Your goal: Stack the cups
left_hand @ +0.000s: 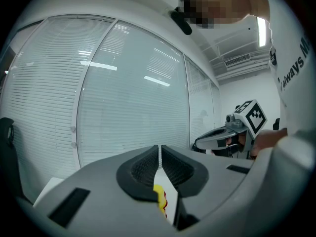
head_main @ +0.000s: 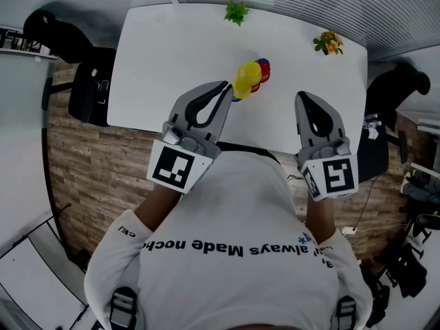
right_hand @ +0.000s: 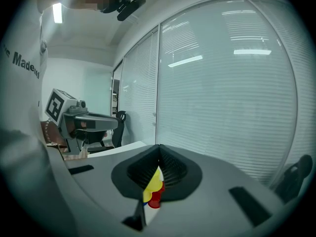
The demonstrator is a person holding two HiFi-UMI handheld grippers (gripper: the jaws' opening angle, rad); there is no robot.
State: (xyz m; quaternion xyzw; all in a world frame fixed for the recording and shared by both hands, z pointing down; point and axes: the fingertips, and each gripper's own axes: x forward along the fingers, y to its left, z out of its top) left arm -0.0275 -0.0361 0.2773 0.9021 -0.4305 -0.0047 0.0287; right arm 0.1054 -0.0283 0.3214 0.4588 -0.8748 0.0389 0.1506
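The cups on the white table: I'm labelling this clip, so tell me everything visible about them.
The cups form one tight cluster of small, glossy, plastic-looking pieces: yellow most visible, red and blue at the edges. Whether they are nested is too small to tell. They sit on the white table, about midway across. The tip of the left gripper overlaps them in the head view; contact cannot be told.

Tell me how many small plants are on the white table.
2: a green plant at the far edge of the table, and an orange-flowered plant near its far right corner. None seems hidden.
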